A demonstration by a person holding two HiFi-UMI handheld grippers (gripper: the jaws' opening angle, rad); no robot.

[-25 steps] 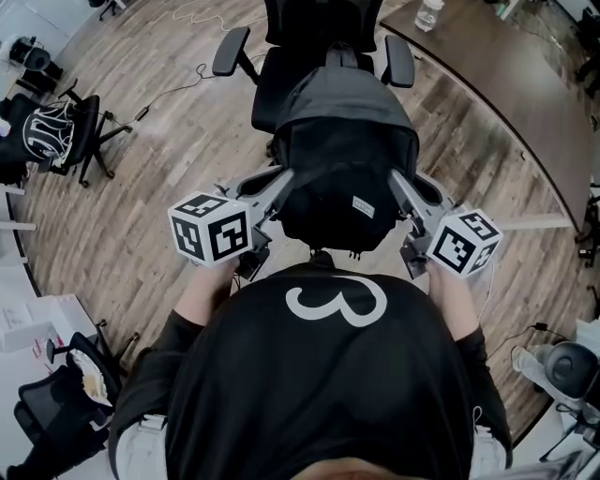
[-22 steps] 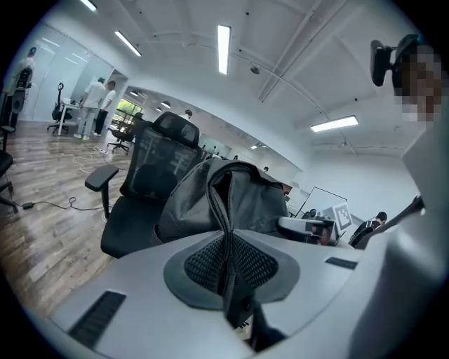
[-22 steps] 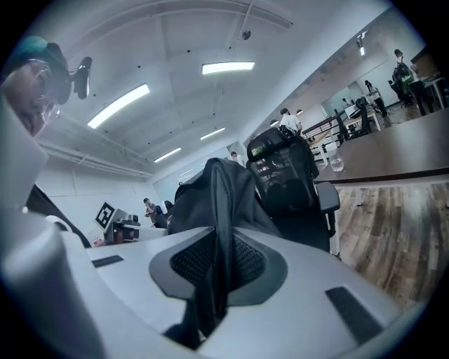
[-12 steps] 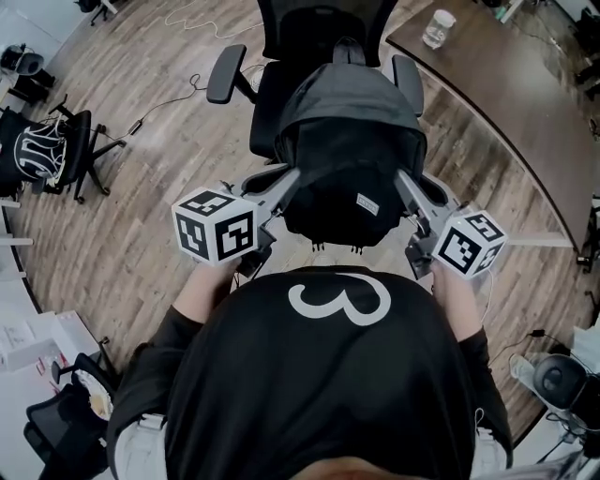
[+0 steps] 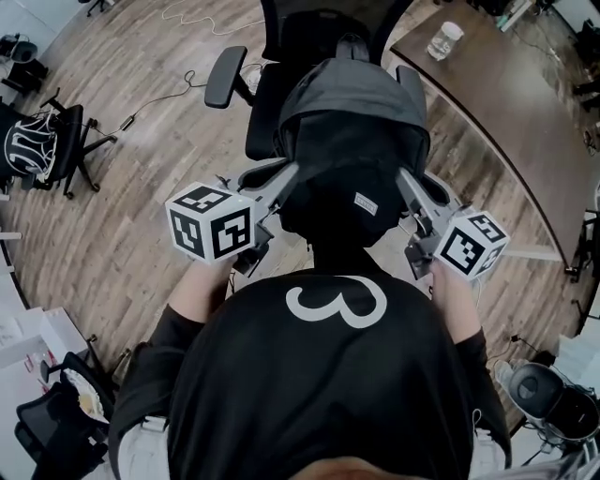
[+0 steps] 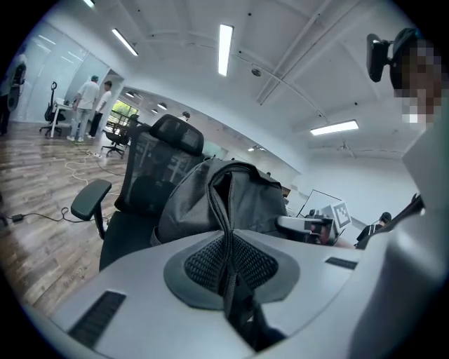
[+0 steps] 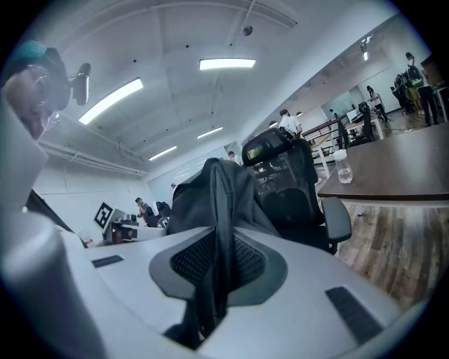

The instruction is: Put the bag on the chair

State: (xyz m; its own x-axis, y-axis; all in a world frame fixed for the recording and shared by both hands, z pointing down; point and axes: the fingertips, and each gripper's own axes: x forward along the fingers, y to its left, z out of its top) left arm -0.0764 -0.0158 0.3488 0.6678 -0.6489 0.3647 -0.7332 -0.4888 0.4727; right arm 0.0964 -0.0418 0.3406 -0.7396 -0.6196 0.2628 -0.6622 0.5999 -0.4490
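Observation:
A dark grey and black backpack (image 5: 349,159) hangs in front of me between both grippers, above the seat (image 5: 264,117) of a black office chair (image 5: 309,28) and hiding most of it. My left gripper (image 5: 286,178) is shut on a bag strap (image 6: 224,210) at the bag's left side. At the bag's right side, my right gripper (image 5: 403,183) is shut on another strap (image 7: 219,210). In the left gripper view the bag (image 6: 245,200) hangs in front of the chair's mesh backrest (image 6: 154,165). The right gripper view shows the bag (image 7: 193,200) beside the chair (image 7: 291,186).
A curved brown table (image 5: 511,94) with a clear bottle (image 5: 443,40) stands close to the chair's right armrest (image 5: 411,84). A second chair (image 5: 42,150) is at the far left, and a cable (image 5: 173,94) lies on the wooden floor. People (image 6: 91,105) stand far off.
The bag and both grippers have moved forward toward the chair, and the bag now covers more of the seat. Both grips are unchanged.

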